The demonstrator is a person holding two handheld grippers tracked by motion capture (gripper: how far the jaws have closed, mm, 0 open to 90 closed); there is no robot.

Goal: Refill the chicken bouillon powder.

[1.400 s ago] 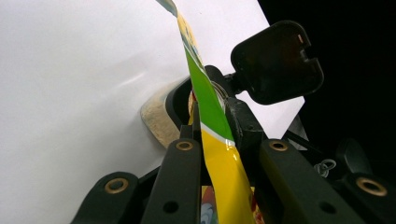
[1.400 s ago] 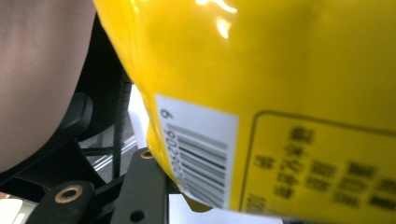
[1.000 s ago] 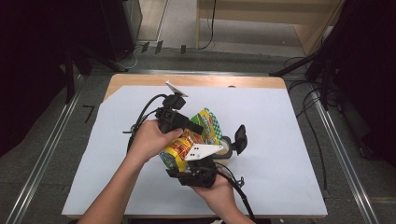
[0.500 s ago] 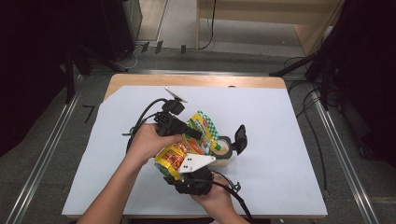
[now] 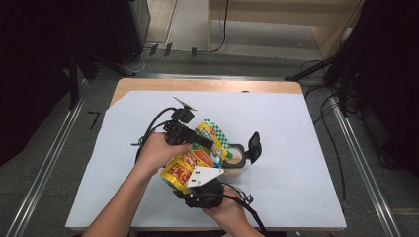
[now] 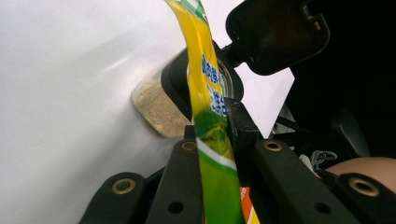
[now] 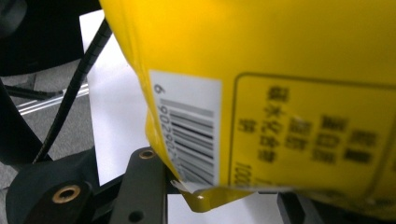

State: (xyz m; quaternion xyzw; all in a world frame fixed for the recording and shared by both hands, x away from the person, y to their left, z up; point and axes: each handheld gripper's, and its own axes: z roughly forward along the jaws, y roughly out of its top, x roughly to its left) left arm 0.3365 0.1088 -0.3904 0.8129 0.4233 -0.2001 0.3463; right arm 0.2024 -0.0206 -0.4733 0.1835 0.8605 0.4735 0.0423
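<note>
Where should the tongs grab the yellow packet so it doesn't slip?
Best by its flat sealed edges, pinching across the thin film. The left tongs already clamp the green-and-white top edge of the yellow packet that way, coming from its left. The right tongs hold its bottom edge from below. The bulging middle looks too fat to pinch well.

On the bench (image 5: 296, 128) the pouch (image 5: 195, 158) hangs between the two grippers, the left gripper (image 5: 197, 140) at its far edge and the right gripper (image 5: 200, 185) at its near end. Just right of the pouch a jar (image 5: 234, 159) stands on the bench, its lid (image 5: 254, 146) raised on the right side.
</note>
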